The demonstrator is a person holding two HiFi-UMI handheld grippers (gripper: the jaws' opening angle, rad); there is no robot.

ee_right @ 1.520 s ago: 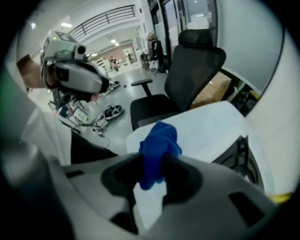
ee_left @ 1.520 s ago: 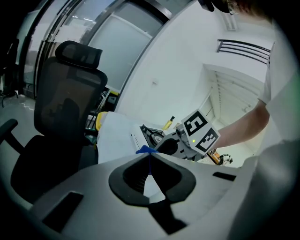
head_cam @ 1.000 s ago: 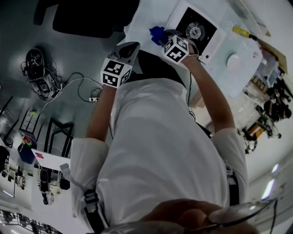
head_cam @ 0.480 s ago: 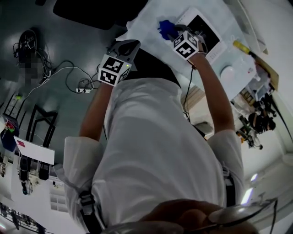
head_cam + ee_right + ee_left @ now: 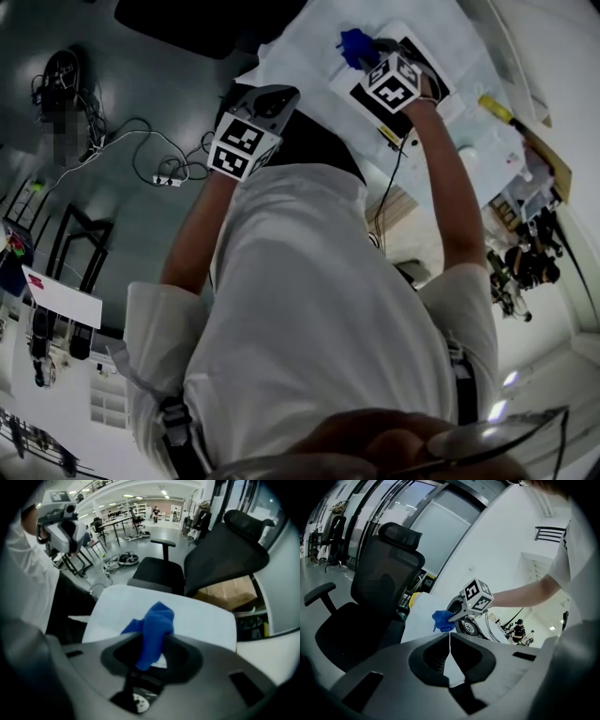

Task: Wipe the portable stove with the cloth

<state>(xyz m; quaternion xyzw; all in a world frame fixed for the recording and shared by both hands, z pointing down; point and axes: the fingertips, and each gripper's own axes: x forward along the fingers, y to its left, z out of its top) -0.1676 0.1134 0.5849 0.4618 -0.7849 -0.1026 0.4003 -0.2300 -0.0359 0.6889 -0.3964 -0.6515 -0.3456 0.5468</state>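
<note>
The portable stove (image 5: 433, 73) is white with a black top and lies on the white-covered table, mostly hidden under my right gripper (image 5: 367, 52). That gripper is shut on a bunched blue cloth (image 5: 354, 44), which hangs between its jaws (image 5: 154, 630) over the stove's round burner (image 5: 136, 700). My left gripper (image 5: 272, 98) hovers off the table's near edge, jaws closed together on nothing (image 5: 450, 644). From the left gripper view the cloth (image 5: 443, 619) and burner (image 5: 469, 626) lie just ahead.
A black office chair (image 5: 220, 550) stands beyond the table's far edge. A yellow-handled tool (image 5: 495, 108) and a round white object (image 5: 469, 155) lie on the table to the right of the stove. Cables (image 5: 159, 164) trail on the floor at left.
My right gripper has carried the blue cloth across the stove top toward the table's far side. The left gripper has kept its place by the table edge.
</note>
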